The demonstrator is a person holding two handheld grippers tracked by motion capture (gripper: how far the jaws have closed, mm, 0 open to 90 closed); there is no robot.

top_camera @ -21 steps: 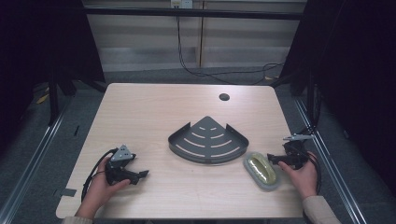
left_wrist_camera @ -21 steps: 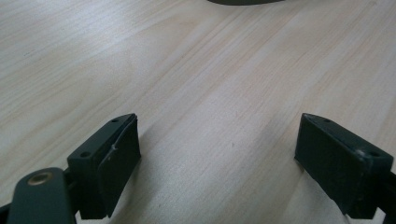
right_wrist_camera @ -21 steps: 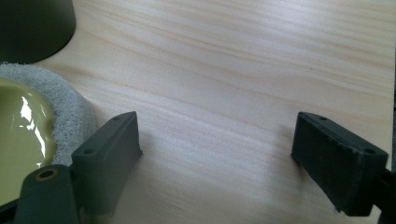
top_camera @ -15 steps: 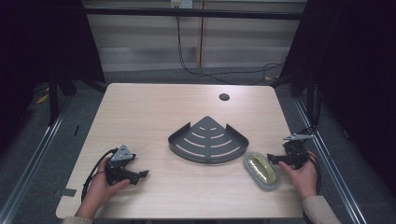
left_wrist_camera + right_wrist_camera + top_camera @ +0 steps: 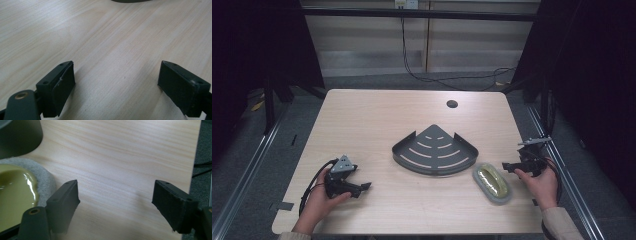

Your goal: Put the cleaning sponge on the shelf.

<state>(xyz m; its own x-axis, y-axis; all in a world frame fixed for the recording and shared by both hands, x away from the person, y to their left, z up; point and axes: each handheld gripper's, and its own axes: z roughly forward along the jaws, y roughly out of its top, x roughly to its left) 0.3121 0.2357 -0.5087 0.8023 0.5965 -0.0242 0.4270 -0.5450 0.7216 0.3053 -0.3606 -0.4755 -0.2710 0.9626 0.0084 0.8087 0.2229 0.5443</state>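
Observation:
A dark grey fan-shaped corner rack (image 5: pixel 434 150) lies at the middle of the table. Right of it rests a grey oval sponge with a glossy yellow-green top (image 5: pixel 493 182), seen close at the left of the right gripper view (image 5: pixel 15 192). My right gripper (image 5: pixel 510 166) lies on the table just right of the sponge, held by a hand, open with bare wood between its jaws (image 5: pixel 115 205). My left gripper (image 5: pixel 362 187) rests near the front left, open over bare wood (image 5: pixel 116 86), pointing toward the rack (image 5: pixel 130 1).
The light wooden table (image 5: pixel 377 120) has a round cable hole (image 5: pixel 452 104) at the back right. Its right edge lies close beside my right gripper, with dark floor and cables (image 5: pixel 203 165) beyond. Metal frame rails run along both sides.

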